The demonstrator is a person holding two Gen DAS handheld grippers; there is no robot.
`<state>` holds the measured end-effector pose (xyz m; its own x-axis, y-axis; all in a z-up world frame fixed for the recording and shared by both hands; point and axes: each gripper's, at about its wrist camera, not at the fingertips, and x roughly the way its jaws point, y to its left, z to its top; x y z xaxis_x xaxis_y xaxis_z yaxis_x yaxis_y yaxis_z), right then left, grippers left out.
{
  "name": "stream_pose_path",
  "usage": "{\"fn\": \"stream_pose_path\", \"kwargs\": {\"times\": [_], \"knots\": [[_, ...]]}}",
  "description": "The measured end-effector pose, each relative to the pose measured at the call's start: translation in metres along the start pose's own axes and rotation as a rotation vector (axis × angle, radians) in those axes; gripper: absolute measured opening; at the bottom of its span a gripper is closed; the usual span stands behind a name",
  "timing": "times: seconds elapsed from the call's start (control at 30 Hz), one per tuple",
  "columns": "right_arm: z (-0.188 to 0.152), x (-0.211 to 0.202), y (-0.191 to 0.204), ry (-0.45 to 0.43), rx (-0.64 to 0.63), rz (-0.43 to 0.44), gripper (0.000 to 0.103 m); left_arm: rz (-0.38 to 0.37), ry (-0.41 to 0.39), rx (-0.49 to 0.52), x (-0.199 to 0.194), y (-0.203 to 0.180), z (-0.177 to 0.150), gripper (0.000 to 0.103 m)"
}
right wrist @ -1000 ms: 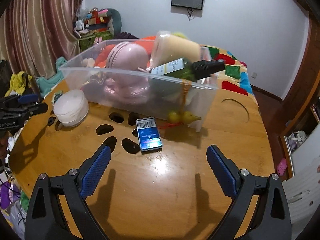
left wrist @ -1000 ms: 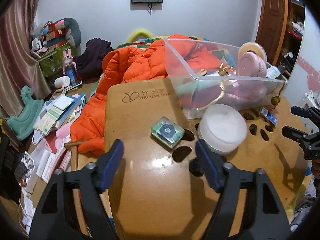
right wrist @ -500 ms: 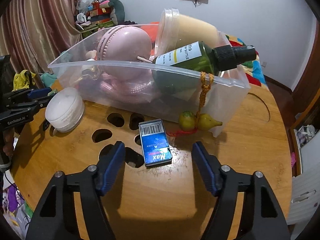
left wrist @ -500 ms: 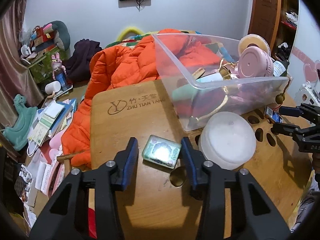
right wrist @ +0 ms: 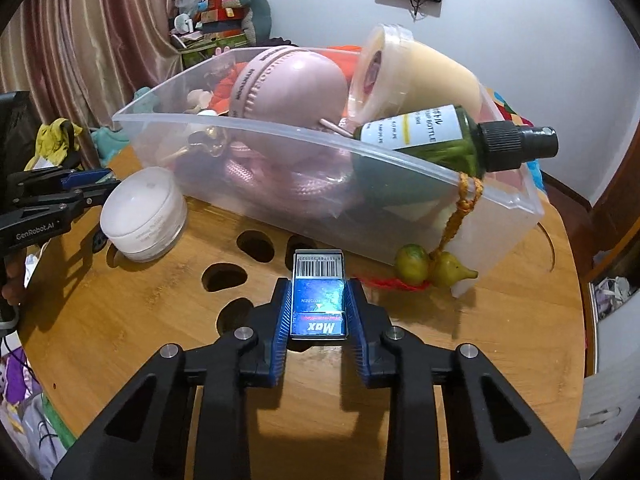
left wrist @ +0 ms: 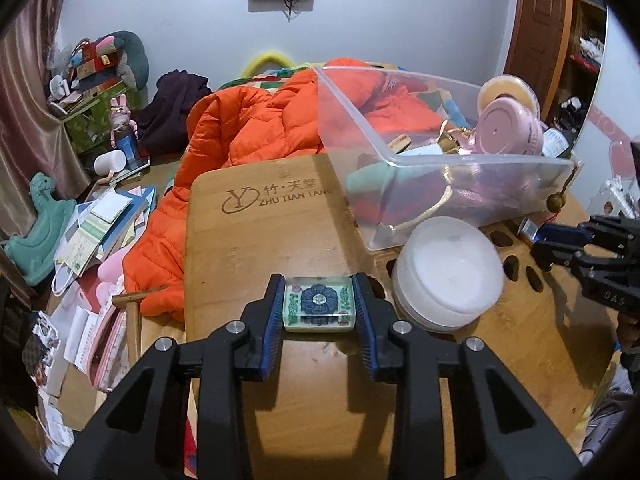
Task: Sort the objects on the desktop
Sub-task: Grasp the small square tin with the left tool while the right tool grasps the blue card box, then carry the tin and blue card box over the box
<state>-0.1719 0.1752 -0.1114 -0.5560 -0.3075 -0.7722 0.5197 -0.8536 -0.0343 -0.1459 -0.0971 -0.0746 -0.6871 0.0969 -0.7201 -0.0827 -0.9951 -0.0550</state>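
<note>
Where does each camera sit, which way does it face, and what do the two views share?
Left wrist view: sits on the left hand-held gripper, looking down along its closing fingers at the small flowered box pressed between them; the right hand-held gripper shows at the right edge.
Right wrist view: sits on the right hand-held gripper, shut on the blue packet; the left hand-held gripper and a hand show at the left edge.
Shared: wooden table, clear bin, white jar.

Round jar [right wrist: 143, 216] on table [right wrist: 120, 320], left of bin [right wrist: 280, 184]; small box [right wrist: 319, 300] before bin.
</note>
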Motion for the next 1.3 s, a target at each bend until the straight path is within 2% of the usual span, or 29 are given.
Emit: {"fn": "stream_pose_path", "kwargs": {"times": [0.57,0.8,1.07,1.3], "knots": [[-0.004,-0.061,0.000,-0.137,0.009,0.053,0.025,-0.021,-0.117,0.001,-0.050,-0.036,0.004,0.033],[0.010,-0.075,0.010,-0.193,0.019,0.059,0.025,-0.025,-0.168,0.007,-0.067,-0.051,0.012,0.033],[0.019,-0.088,-0.003,-0.252,0.042,0.061,0.025,-0.058,-0.229,-0.017,-0.077,-0.059,0.034,0.033],[0.035,-0.086,-0.011,-0.275,0.052,0.066,0.025,-0.080,-0.252,-0.016,-0.072,-0.065,0.053,0.033]]}}
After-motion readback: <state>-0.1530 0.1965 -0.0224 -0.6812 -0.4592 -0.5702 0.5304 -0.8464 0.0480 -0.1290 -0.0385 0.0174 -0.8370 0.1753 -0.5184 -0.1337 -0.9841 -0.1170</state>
